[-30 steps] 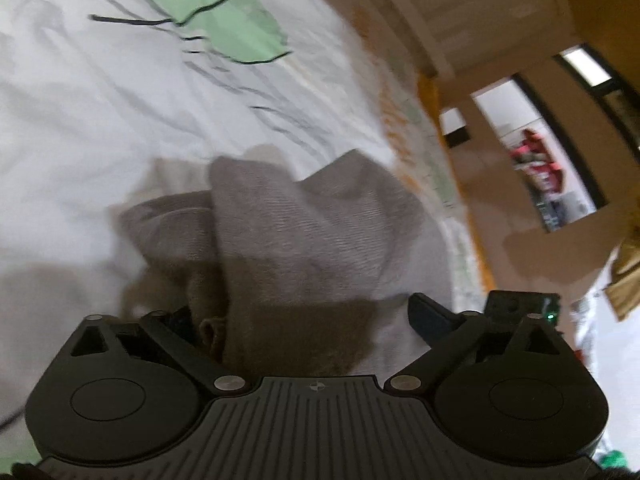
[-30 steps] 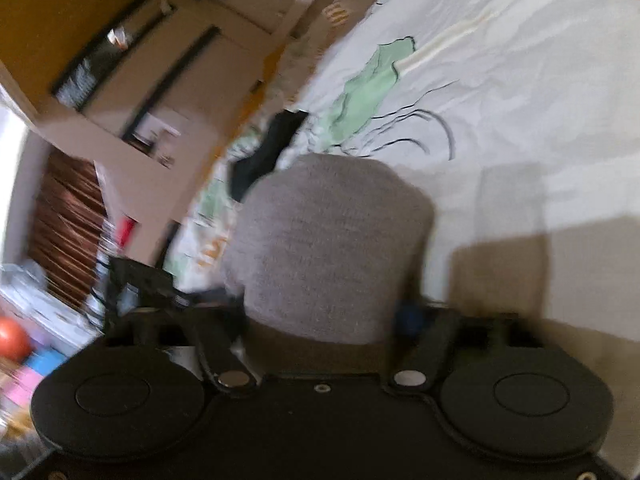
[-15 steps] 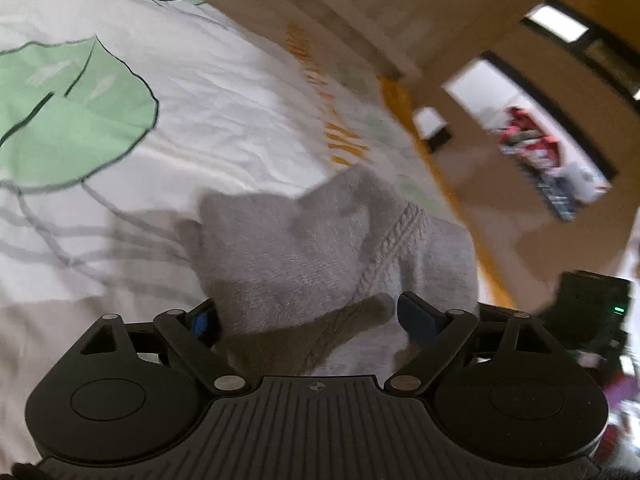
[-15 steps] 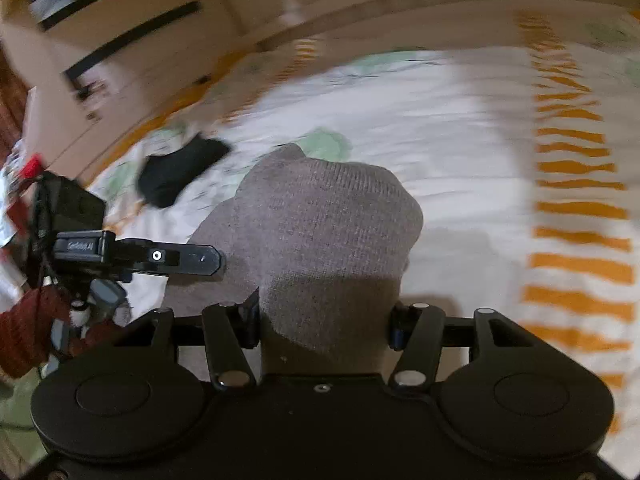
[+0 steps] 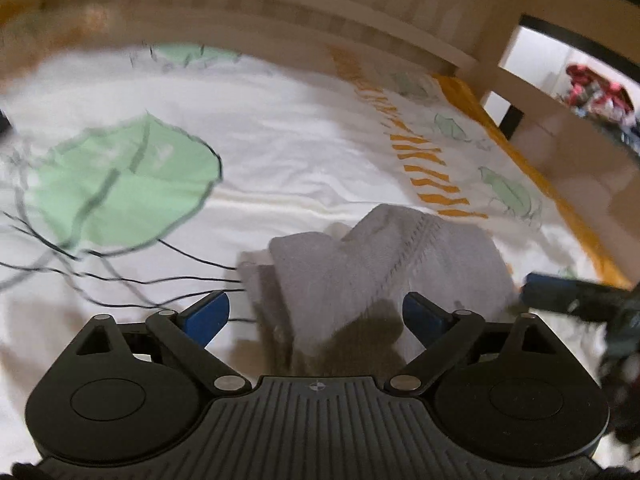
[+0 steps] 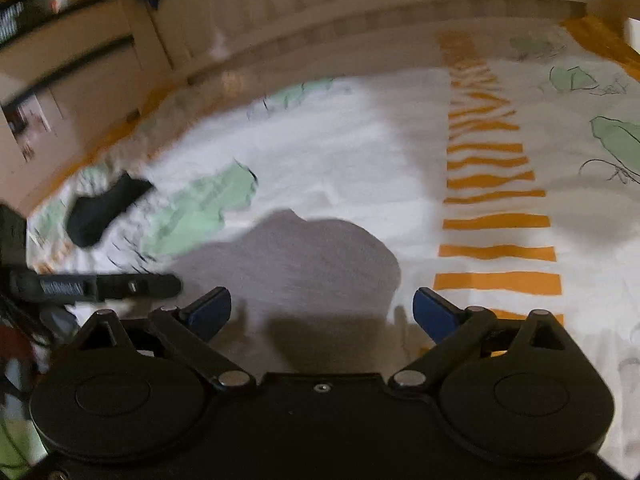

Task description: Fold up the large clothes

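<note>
A grey knitted garment (image 5: 384,264) lies bunched in folds on the white bed sheet (image 5: 280,152), right in front of my left gripper (image 5: 316,314). The left jaws stand wide open with the cloth between them but not pinched. In the right wrist view the same grey garment (image 6: 304,264) lies flat on the sheet ahead of my right gripper (image 6: 322,312), which is also wide open and empty. The right gripper's finger shows at the right edge of the left wrist view (image 5: 560,290); the left gripper's finger shows at the left of the right wrist view (image 6: 100,286).
The sheet carries green leaf prints (image 5: 120,192) and orange stripes (image 6: 496,220). A black piece of clothing (image 6: 104,208) lies at the far left of the bed. A wooden slatted bed frame (image 6: 360,12) runs along the far side.
Both grippers have opened and let go of the grey garment, which now rests on the sheet. Both grippers have swung to face the bed's far side.
</note>
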`<state>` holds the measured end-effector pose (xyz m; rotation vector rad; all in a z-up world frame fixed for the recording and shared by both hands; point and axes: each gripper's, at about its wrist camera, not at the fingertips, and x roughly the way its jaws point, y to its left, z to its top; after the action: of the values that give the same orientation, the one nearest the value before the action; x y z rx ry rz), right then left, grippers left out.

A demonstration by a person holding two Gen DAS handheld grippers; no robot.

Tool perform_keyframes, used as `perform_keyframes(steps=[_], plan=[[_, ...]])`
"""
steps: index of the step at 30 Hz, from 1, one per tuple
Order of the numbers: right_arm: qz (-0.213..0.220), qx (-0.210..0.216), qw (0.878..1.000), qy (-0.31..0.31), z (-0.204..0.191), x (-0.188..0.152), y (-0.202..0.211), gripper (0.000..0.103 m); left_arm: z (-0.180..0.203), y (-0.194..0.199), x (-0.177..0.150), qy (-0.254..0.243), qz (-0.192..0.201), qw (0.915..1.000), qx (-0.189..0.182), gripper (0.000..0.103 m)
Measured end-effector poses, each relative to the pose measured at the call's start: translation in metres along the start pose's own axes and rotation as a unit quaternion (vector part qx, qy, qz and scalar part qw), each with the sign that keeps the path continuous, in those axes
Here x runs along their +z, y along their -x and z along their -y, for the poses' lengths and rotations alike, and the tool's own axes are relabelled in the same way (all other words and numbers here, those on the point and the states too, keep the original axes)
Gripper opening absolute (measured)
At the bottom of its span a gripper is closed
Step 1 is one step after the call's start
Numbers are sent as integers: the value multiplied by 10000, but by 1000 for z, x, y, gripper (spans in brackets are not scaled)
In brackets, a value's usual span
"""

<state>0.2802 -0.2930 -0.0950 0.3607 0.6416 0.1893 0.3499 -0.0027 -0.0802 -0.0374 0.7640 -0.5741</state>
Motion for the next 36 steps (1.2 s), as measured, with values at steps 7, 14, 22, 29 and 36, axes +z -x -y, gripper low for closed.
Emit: perform_keyframes(steps=[7,14,22,29,36], plan=[[-475,-559,9969,276,-9,-38,5,98,-11,-8,-19,-270,-351,9957,818,97],[-173,-702,9971,220,-22,-37,25,100,13,29,-17,-323,-156,9939,1041,94],[328,-780,9962,206,-60,-53,92,103,57,101,-44,-230,240,9906,1323,94],[387,-958,9944,223,-80,-80,127,103,82,135,-72,-114,106,9884,1511,95],[431,-1106,9929,41,-91,-105,157,103,107,165,-97,-244,246,9773,2090,95]])
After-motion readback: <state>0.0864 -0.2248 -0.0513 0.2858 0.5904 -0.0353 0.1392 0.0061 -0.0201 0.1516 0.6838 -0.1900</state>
